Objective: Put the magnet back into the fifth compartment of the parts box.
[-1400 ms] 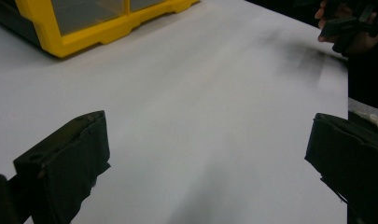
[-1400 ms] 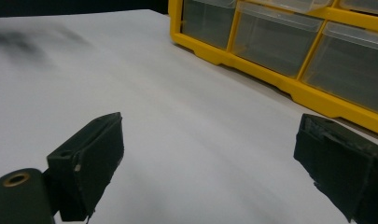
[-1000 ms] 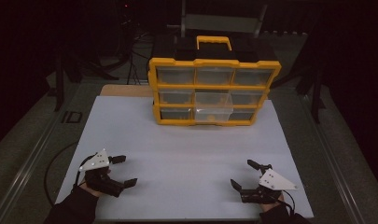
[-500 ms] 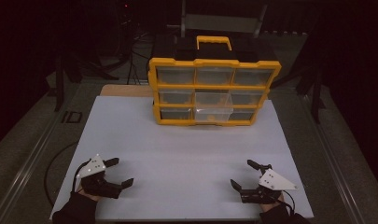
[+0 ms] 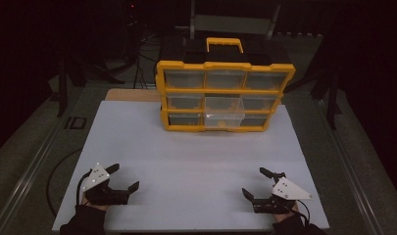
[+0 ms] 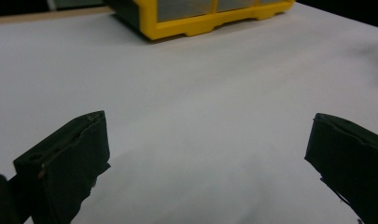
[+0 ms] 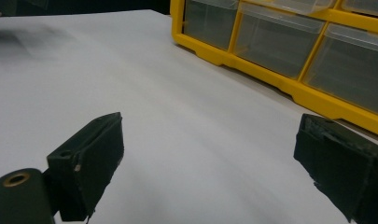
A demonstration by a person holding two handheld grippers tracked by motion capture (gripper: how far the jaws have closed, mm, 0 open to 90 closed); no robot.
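Both tools sit near the desk's near edge with nothing in them: the left tool [image 5: 118, 177] by the near left corner, the right tool [image 5: 259, 182] by the near right corner, each with its jaws spread wide over bare white desk [image 5: 196, 161]. Straight ahead of them, well apart, a yellow organiser [image 5: 224, 96] stands upright at the far edge, its long axis running left to right and its drawer fronts facing the person. Judging by the layout, any coming reach goes forward toward those fronts; neither tool looks clearly nearer, as the organiser sits about midway between them. One clear drawer [image 5: 224, 113] in the middle column stands pulled out a little, and it looks empty. What the other drawers hold cannot be made out through their cloudy fronts
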